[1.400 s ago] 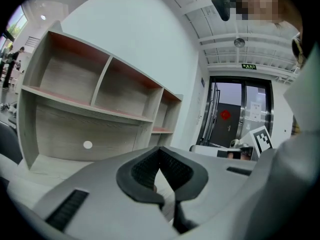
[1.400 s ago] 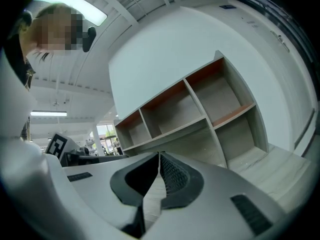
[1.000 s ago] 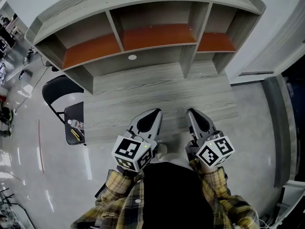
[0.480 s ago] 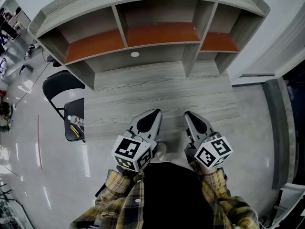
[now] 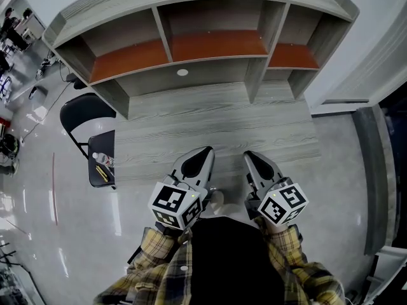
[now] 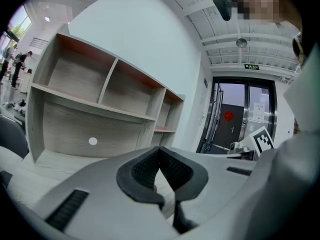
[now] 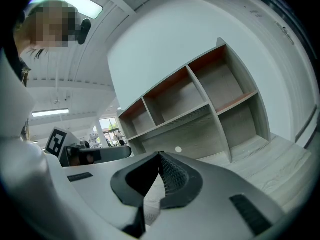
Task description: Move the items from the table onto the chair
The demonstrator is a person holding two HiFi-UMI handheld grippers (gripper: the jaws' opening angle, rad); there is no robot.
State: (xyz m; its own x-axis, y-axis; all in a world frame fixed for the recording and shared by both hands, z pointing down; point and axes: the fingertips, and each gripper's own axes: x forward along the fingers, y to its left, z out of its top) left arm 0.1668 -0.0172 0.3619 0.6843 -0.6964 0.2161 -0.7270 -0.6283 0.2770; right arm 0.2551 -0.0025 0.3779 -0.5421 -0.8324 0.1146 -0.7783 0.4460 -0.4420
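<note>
The grey wooden table (image 5: 210,116) shows a bare top; I see no loose items on it. A black folding chair (image 5: 81,114) stands at its left end, and its seat (image 5: 93,178) carries a clear bottle (image 5: 102,159) and a thin yellow item (image 5: 100,172). My left gripper (image 5: 208,150) and right gripper (image 5: 249,155) hover side by side over the table's near edge, pointing at the shelves. In the left gripper view the left gripper (image 6: 160,151) has its jaws shut with nothing between them. The right gripper (image 7: 160,156) is likewise shut and empty in its own view.
A shelf hutch (image 5: 191,46) with three empty orange-floored compartments rises along the table's far side. A white wall and door frame (image 5: 356,88) lie to the right, with a dark glass door (image 6: 235,119). Glossy floor (image 5: 38,189) surrounds the chair.
The right gripper has drifted slightly left and back toward the person. The left gripper has stayed put. Both remain shut and empty.
</note>
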